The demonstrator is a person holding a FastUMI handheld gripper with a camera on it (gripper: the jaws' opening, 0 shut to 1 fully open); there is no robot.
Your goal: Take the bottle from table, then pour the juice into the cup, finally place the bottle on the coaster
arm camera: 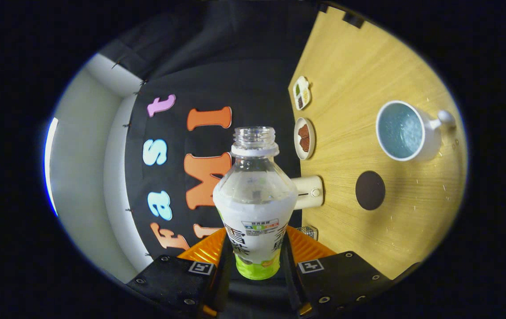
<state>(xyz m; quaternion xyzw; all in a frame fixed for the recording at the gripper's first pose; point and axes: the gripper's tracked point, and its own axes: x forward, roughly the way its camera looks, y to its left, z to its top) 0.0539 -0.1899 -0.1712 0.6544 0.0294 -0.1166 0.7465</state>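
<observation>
A: Biggest thing first: the table (pixel 359 66) is showing tipped on its side in the gripper view, so the gripper (pixel 256 257) is being held rolled over. What is it doing w/ the bottle?

B: Its fingers are pinching the bottle (pixel 255 199) at the lower body, one pressing on each side. The bottle is sitting between them, cap off, neck pointing out ahead, off the table's edge.

A: And the cup?

B: The cup (pixel 405 130) is standing well in from that edge, handle away from the bottle, w/ something pale and bluish inside. The mouth of the bottle isn't lining up over it, judging by the gap.

A: So the risk?

B: Prob. spilling. If the person is tilting further from here, juice is likely landing on the table or over its edge, not in the cup. Also the grip is low on a smooth bottle, so it could be slipping or swinging as the weight shifts.

A: Smaller stuff?

B: The coaster (pixel 370 190) is lying near the cup, closer to the fingers; a careless set-down could be missing it. Two small dishes (pixel 304 138) and a pale box-like item (pixel 308 192) are crowding the table's edge just beyond the bottle, so a swing could be knocking them.
</observation>
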